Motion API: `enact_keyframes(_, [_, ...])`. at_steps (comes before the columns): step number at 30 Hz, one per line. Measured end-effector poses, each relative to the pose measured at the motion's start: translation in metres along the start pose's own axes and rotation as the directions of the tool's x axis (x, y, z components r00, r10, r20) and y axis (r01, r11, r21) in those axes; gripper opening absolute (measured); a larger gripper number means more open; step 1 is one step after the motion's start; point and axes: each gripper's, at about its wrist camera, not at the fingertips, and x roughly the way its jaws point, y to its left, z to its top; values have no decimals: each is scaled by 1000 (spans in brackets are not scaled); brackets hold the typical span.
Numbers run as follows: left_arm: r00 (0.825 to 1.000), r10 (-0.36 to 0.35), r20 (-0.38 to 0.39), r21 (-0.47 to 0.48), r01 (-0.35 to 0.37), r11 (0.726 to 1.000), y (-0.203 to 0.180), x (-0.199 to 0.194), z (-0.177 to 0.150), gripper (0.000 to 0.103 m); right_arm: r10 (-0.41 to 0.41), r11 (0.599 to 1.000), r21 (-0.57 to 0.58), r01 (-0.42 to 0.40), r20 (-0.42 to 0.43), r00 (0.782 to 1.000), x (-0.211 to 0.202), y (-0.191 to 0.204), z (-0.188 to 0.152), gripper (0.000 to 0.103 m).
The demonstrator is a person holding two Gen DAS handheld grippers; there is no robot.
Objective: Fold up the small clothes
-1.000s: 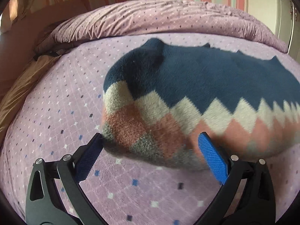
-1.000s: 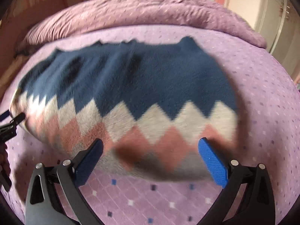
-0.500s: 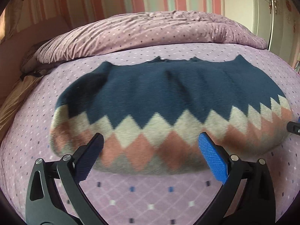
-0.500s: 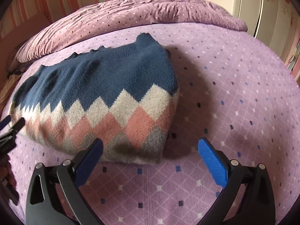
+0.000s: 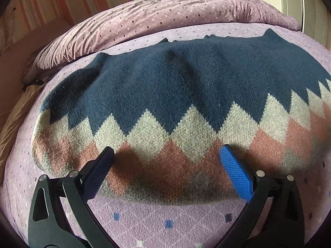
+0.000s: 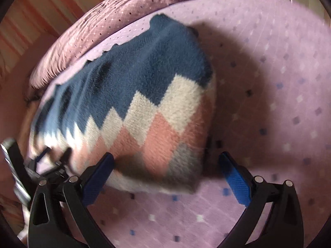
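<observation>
Lying mid-frame on the lilac dotted bedspread (image 5: 165, 223), the navy, cream and pink zigzag-knit sweater (image 5: 182, 107) is best gripped at its hem by both spread, empty grippers, left gripper (image 5: 166, 161) and right gripper (image 6: 165, 165).

The sweater (image 5: 175, 95) is a thick, fuzzy matt knit (its stitches plain to see), lying on a bedsheet (image 5: 169, 223) of soft, slightly napped cloth, while each gripper's fingers (image 5: 235, 171) carry rough, stippled blue pads on smooth black plastic arms with shiny metal pins.
</observation>
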Motion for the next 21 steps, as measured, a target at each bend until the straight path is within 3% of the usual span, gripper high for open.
enact_keyframes(4, [1000, 3, 7, -4, -3, 1000, 1, -1, 1, 100, 50, 998, 26, -50, -3, 999, 9, -2, 3, 102])
enact_keyframes(6, [1000, 7, 14, -15, -7, 1000, 3, -2, 0, 100, 114, 992, 56, -114, -5, 993, 12, -6, 6, 100])
enact_keyframes(9, [1000, -2, 14, -24, 2, 1000, 5, -1, -2, 100, 147, 988, 58, -145, -22, 989, 16, -3, 10, 88])
enact_keyframes(13, [1000, -10, 15, -30, 10, 999, 6, 0, -2, 100, 158, 985, 75, -157, -20, 987, 15, -6, 12, 53])
enact_keyframes(21, [1000, -25, 10, -47, 25, 999, 9, -1, -2, 100, 247, 968, 55, -246, -10, 969, 3, -6, 17, 32])
